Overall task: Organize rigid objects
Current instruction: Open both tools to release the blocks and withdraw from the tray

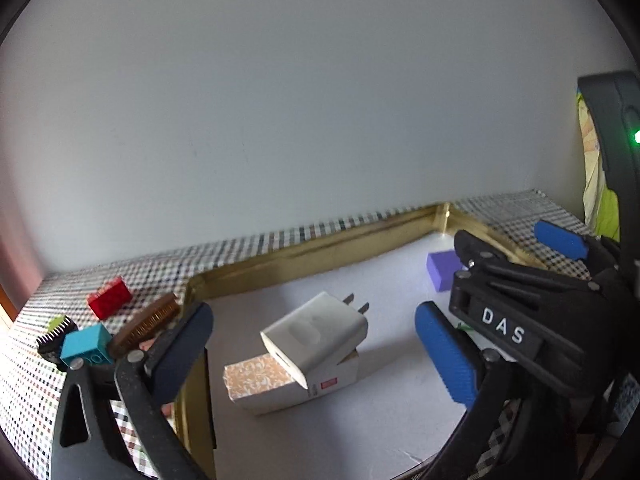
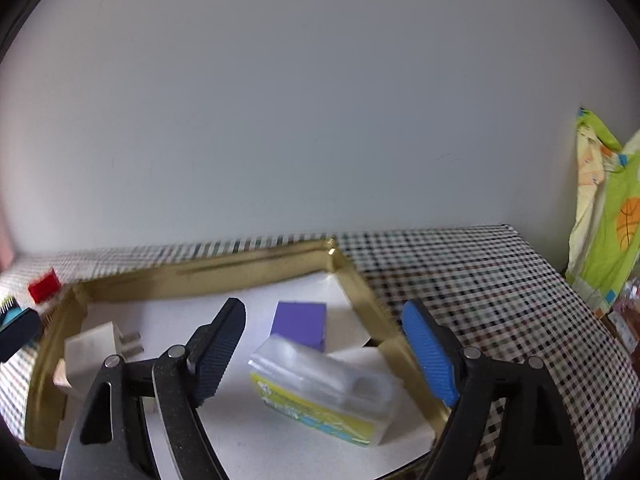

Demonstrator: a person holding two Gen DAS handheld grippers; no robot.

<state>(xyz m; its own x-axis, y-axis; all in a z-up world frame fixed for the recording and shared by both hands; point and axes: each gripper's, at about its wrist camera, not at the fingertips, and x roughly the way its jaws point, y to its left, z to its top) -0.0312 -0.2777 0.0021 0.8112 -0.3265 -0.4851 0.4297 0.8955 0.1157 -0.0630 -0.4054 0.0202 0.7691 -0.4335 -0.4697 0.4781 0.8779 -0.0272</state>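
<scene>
Checked cloth covers the worktop [image 2: 480, 280] below a plain wall. Both jaws gape empty: the left hand-held gripper [image 1: 316, 344] over the white charger [image 1: 316, 332], the right hand-held gripper [image 2: 320, 356] over a clear packet [image 2: 320, 396], both inside the gold tray [image 2: 352, 280]. Placing looks done; next, likely fetching the red brick [image 1: 110, 297] outside it.
</scene>
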